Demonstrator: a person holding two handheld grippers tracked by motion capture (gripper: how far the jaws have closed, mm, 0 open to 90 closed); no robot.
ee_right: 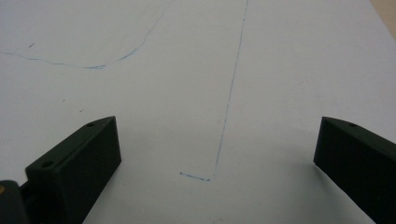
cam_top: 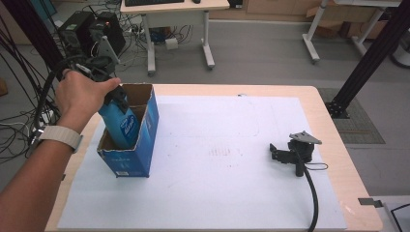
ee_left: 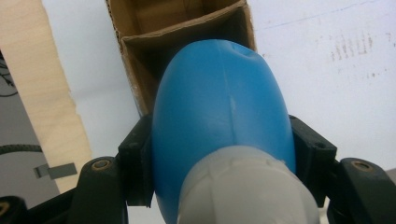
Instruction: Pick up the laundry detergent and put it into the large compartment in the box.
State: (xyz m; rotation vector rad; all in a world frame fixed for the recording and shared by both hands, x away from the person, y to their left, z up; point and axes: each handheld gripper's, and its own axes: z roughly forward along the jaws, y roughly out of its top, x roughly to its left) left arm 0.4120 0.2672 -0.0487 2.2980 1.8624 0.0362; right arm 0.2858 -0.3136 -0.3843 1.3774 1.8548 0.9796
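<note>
A blue plastic bottle (cam_top: 122, 124) with a pale cap (ee_left: 243, 186) hangs partly inside an open blue cardboard box (cam_top: 145, 145) at the table's left. My left gripper (cam_top: 116, 96), held by a hand (cam_top: 84, 96), is shut on the bottle near its neck; both black pads press its sides (ee_left: 135, 163). The bottle's lower end points into the box's brown inner compartment (ee_left: 154, 42). My right gripper (cam_top: 285, 154) lies on the white sheet at the table's right with no hand on it. Its jaws stand wide open over bare paper (ee_right: 219, 154).
A white sheet (cam_top: 217, 145) covers most of the wooden table (cam_top: 333, 125). The right gripper's cable (cam_top: 312, 193) trails toward the front edge. Beyond the table stand a desk (cam_top: 176, 29), computer gear (cam_top: 92, 29) and loose cables on the floor.
</note>
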